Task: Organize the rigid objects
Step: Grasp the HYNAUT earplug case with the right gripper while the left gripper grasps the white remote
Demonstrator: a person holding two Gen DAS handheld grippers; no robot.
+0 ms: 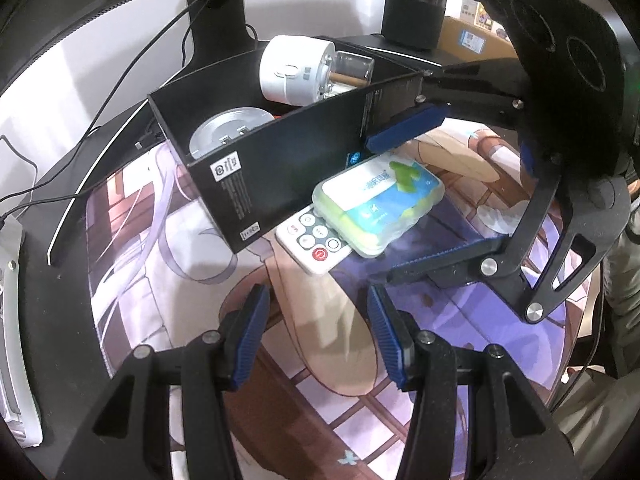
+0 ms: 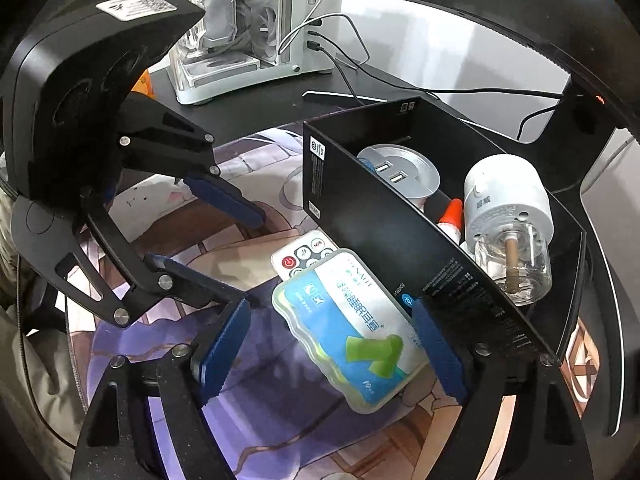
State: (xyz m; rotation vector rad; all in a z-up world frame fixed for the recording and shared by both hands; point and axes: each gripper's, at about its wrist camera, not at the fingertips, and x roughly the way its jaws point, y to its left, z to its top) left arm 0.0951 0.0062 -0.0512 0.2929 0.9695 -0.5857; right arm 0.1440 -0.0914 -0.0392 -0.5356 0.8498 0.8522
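A clear case of green earplugs (image 1: 378, 204) (image 2: 352, 332) lies on a white remote (image 1: 314, 246) (image 2: 302, 258), both on the printed desk mat beside a black open box (image 1: 280, 168) (image 2: 392, 232). The box holds a white humidifier with a clear tank (image 1: 308, 70) (image 2: 508, 220), a silver round USB hub (image 1: 230, 128) (image 2: 400, 168) and a red-tipped item (image 2: 452, 212). My left gripper (image 1: 318, 336) is open and empty, just short of the remote. My right gripper (image 2: 336, 354) (image 1: 404, 200) is open, its fingers on either side of the earplug case.
A white PC case (image 2: 248, 28) with cables stands at the back of the black desk. A monitor stand (image 1: 218, 20) and a dark cylinder (image 1: 414, 12) stand behind the box. A white device (image 1: 16, 320) lies at the left edge.
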